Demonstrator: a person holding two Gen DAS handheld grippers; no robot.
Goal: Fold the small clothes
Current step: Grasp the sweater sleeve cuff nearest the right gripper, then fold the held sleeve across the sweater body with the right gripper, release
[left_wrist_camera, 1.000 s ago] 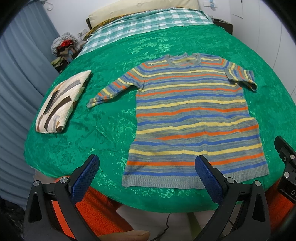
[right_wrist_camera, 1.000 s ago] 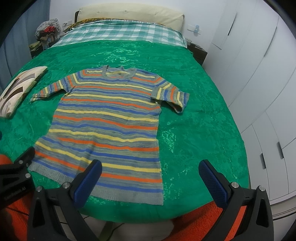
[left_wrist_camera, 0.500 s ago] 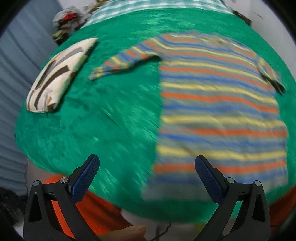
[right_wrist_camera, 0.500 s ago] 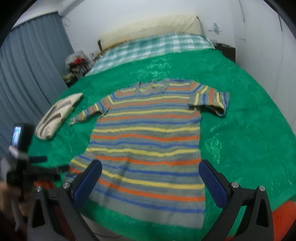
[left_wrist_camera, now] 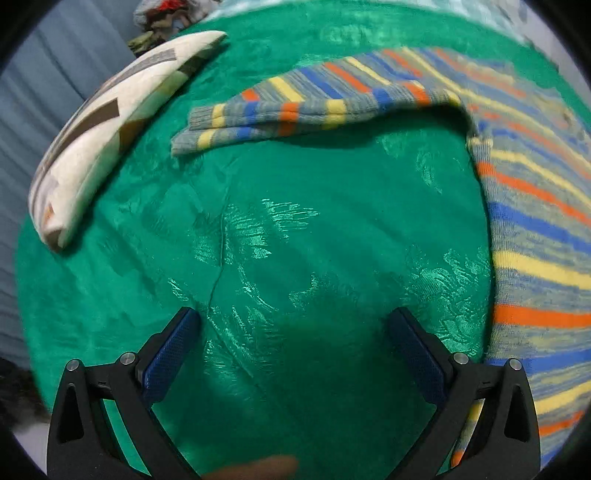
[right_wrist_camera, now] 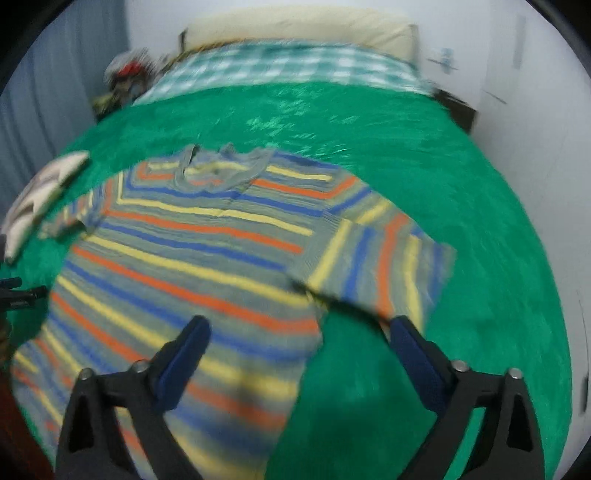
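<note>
Green bedspread [left_wrist_camera: 295,221] across the whole bed. Patterned cream cushion [left_wrist_camera: 110,122] at ten o'clock, checked sheet [right_wrist_camera: 280,70] and pale pillow [right_wrist_camera: 295,29] at twelve, grey curtain [right_wrist_camera: 44,92] beyond.

even, diffuse indoor light. sheen patches glint on the green bedspread [left_wrist_camera: 280,229]. a soft shadow lies under the striped sweater [left_wrist_camera: 535,229] sleeve. right wrist view motion-blurred throughout; both views show strong fisheye curvature, dark vignetted corners.

Striped sweater [right_wrist_camera: 207,254] motion-blurred, its hem and left sleeve cut off
</note>
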